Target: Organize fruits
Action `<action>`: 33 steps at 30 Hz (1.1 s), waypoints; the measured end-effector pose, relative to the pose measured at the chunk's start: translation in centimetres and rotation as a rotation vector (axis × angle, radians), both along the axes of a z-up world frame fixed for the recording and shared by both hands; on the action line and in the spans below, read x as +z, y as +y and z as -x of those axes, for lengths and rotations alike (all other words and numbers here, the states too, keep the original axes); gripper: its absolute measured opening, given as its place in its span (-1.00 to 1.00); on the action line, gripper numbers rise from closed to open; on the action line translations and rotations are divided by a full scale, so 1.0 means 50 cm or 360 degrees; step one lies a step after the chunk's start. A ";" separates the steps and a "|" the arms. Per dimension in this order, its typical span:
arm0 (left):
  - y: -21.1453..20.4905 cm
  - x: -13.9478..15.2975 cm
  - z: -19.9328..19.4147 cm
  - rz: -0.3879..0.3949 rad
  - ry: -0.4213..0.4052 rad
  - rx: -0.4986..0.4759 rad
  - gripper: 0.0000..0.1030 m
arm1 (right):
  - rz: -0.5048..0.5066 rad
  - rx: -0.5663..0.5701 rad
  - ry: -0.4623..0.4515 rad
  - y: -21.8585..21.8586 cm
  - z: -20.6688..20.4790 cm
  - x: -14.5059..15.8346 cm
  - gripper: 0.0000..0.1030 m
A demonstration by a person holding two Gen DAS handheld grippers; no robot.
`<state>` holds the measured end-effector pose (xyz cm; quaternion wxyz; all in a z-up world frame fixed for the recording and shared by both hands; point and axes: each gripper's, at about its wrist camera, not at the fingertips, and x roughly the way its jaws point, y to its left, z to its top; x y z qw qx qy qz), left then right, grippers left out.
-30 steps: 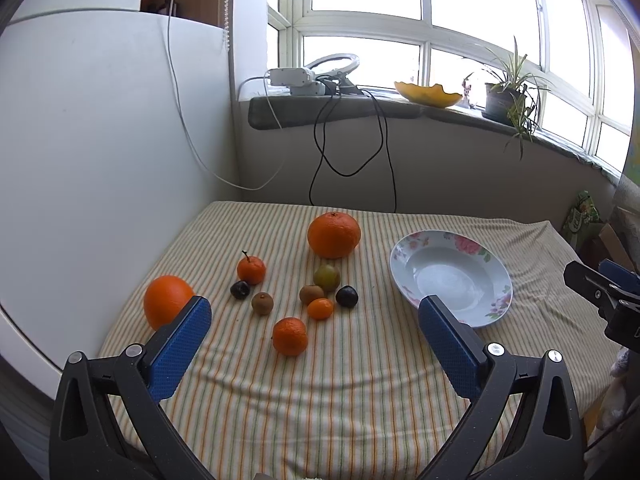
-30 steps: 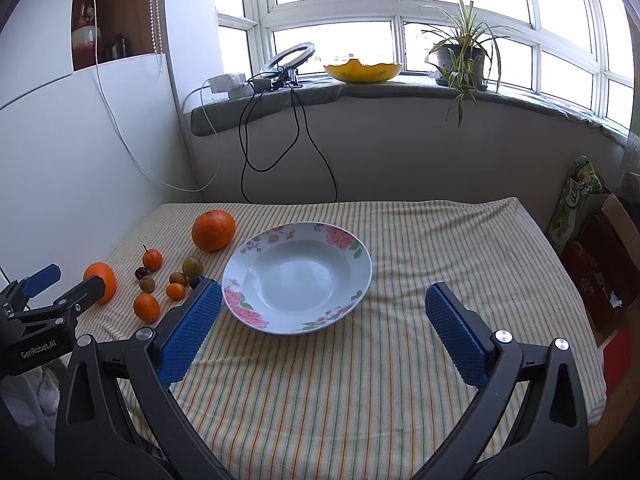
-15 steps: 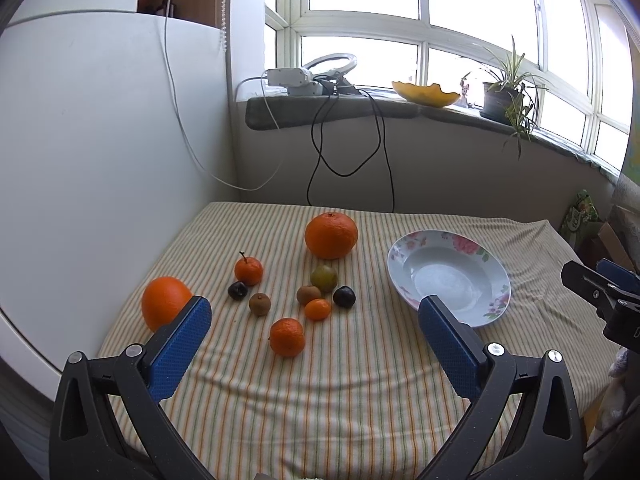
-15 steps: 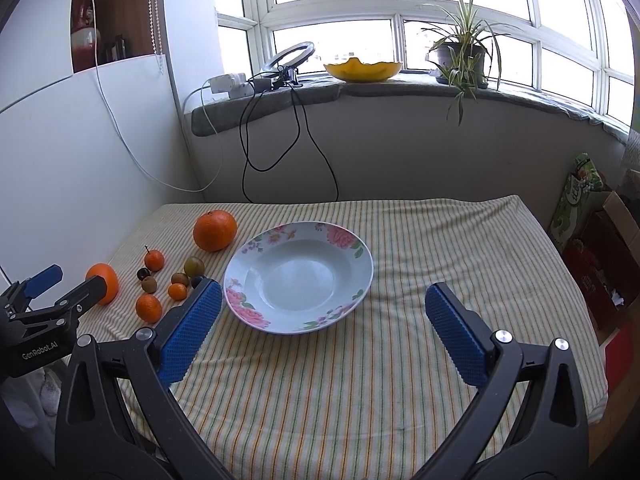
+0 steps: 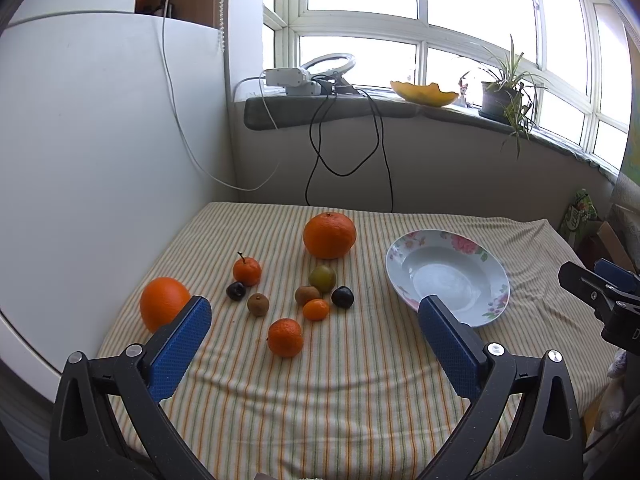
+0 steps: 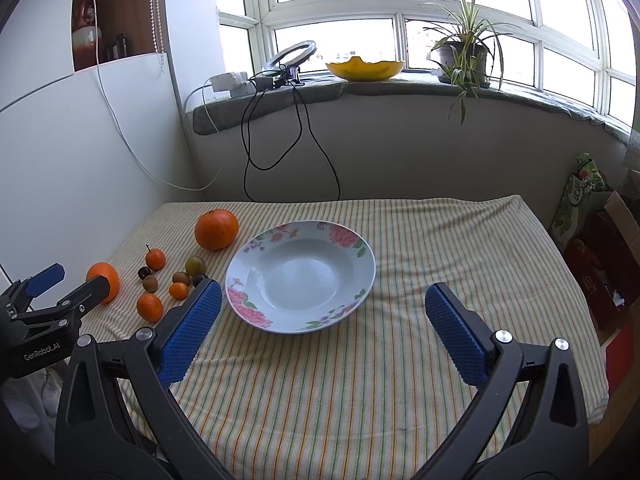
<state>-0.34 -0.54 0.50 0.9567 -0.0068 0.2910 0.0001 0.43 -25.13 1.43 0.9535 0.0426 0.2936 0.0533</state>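
Several fruits lie on the striped tablecloth: a big orange (image 5: 329,235) at the back, another orange (image 5: 163,308) at the left edge, two small mandarins (image 5: 247,270) (image 5: 285,337), a green plum (image 5: 322,277), dark plums and kiwis between them. An empty floral plate (image 5: 496,280) (image 6: 360,256) stands to their right. My left gripper (image 5: 314,324) is open and empty, held above the table in front of the fruits. My right gripper (image 6: 322,312) is open and empty, in front of the plate.
The white fridge wall (image 5: 100,140) borders the table on the left. Black cables (image 5: 344,152) hang from the windowsill behind. A yellow bowl (image 6: 364,69) and a potted plant (image 6: 460,56) stand on the sill. Boxes and bags (image 6: 600,260) sit right of the table.
Both grippers have drifted only slightly; the fruits appear shifted a little left in the left wrist view. Nothing on the table has moved.
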 end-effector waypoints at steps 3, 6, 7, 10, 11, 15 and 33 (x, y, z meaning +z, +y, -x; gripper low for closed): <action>-0.001 0.000 0.001 0.0003 0.0000 0.0001 0.99 | -0.0002 0.0003 0.0006 0.002 -0.001 0.001 1.00; 0.000 0.000 0.001 0.0002 0.0000 0.0001 0.99 | -0.0001 0.0006 0.0006 0.003 -0.001 0.001 1.00; -0.001 0.000 0.001 0.0002 0.0001 0.0001 0.99 | -0.0001 0.0005 0.0005 0.003 -0.001 0.000 1.00; -0.002 0.000 0.002 0.0002 0.0000 0.0001 0.99 | -0.0001 0.0007 0.0005 0.004 -0.001 0.000 1.00; -0.002 0.000 0.002 0.0003 0.0000 0.0001 0.99 | -0.0001 0.0005 0.0006 0.004 -0.001 0.000 1.00; -0.003 0.000 0.002 0.0003 0.0001 0.0001 0.99 | -0.0002 0.0006 0.0006 0.004 -0.001 0.000 1.00; 0.002 -0.012 -0.006 0.0016 0.0018 0.0002 0.99 | -0.0011 0.0024 0.0025 0.005 -0.006 -0.010 1.00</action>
